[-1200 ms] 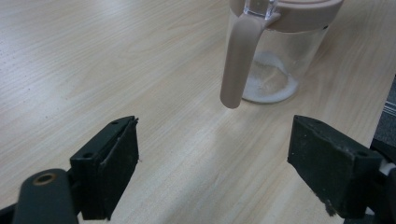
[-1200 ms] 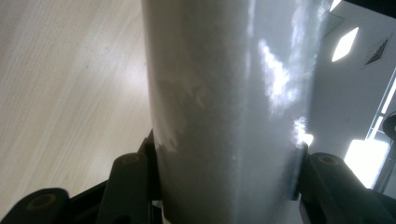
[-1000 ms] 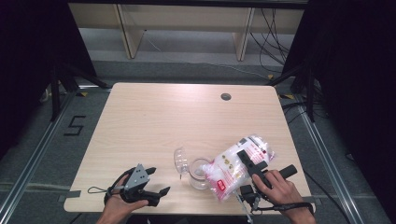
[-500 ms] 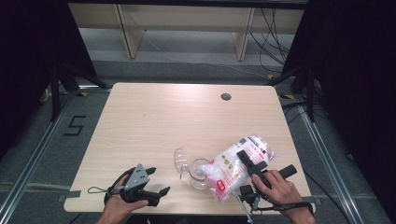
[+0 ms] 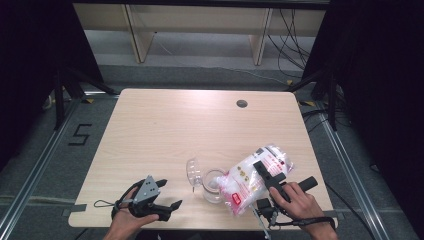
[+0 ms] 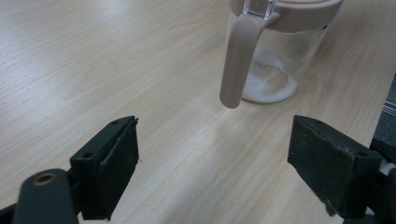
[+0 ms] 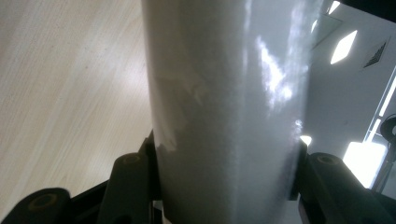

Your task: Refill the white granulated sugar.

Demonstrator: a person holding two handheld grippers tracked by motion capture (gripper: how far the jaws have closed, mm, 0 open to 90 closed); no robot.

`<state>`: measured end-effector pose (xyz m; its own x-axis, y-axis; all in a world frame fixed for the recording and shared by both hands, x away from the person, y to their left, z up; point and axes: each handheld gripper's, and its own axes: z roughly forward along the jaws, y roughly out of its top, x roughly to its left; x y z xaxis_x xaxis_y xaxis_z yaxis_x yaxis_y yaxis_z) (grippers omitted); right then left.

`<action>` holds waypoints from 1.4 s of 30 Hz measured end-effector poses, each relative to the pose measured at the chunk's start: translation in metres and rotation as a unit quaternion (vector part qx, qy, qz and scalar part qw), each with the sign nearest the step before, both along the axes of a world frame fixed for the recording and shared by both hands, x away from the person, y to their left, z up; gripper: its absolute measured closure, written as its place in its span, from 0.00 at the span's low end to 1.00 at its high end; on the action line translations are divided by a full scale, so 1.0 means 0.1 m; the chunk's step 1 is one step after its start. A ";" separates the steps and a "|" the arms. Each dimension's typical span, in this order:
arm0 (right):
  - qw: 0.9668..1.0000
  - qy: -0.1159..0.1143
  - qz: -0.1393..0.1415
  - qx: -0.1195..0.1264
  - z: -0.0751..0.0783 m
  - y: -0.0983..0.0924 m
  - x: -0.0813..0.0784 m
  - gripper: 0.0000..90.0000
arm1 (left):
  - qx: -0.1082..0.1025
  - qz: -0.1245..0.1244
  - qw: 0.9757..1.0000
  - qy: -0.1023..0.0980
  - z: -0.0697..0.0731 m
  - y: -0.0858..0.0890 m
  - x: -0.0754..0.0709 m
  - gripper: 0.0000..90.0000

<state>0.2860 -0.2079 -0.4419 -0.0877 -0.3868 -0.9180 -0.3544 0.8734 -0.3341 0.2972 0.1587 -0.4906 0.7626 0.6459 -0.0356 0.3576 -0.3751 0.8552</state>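
A clear plastic bag of white granules with a red label hangs tilted, its lower end over a glass jar. My right gripper is shut on the bag, whose pale side bulges between the jaws of that gripper. The jar has a pink rim and pink handle, with a little white powder at its bottom. Its clear lid stands flipped open to the left. My left gripper rests open at the table's front left, aimed at the jar, with nothing between its jaws.
The light wooden table has a round cable hole at the back right. Its front edge lies close under both hands. Shelving legs and cables stand on the floor beyond the far edge.
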 end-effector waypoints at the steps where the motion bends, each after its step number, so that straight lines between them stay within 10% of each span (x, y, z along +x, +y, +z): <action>1: 1.000 0.002 -0.002 0.007 -0.01 -0.01 0.00 0.60 | 0.000 -0.001 1.000 0.001 0.00 0.00 0.00 0.18; 42: 1.000 -0.017 0.009 -0.013 0.04 0.04 -0.03 0.60 | -0.003 0.002 1.000 0.002 -0.01 0.00 0.00 0.18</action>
<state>0.2831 -0.2037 -0.4381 -0.0500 -0.4113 -0.9101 -0.3589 0.8578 -0.3679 0.2972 0.1582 -0.4913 0.7602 0.6483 -0.0420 0.3621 -0.3691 0.8559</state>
